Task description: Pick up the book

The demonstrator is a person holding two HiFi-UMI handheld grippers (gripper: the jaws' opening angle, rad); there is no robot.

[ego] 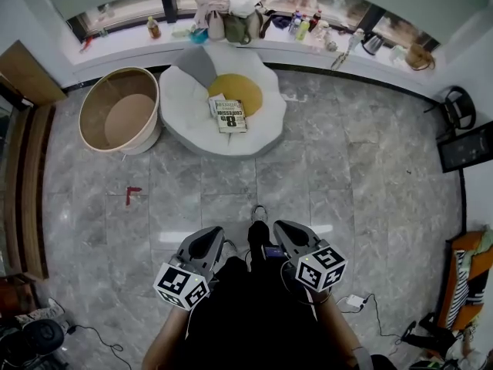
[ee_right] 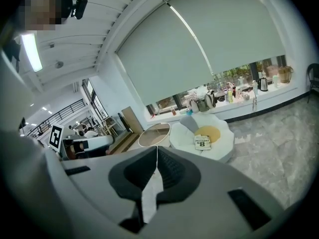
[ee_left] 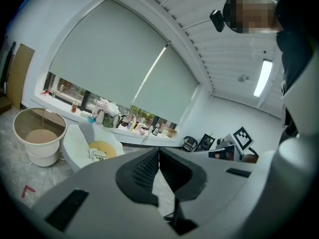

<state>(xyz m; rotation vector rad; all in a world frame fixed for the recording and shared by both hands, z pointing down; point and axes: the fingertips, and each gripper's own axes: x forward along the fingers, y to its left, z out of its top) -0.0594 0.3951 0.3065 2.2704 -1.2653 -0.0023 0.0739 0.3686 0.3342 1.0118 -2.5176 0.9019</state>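
Head view: big white egg-shaped cushion on floor, round tub just beside it. Left tongs & right tongs well apart from cushion, both pinched shut, empty; prob. no reason to open yet. Book lies flat on cushion, overlapping its yellow centre, cover up.

The book, upper centre of the head view, had a pale cover with bold black print. The petal-shaped cushion there was white with a yellow middle. The round tub at upper left was tan. The floor was grey marbled tile with a small red mark. The left gripper and right gripper were grey, their fingers lined with ribbed black, their cubes patterned in black-and-white squares.
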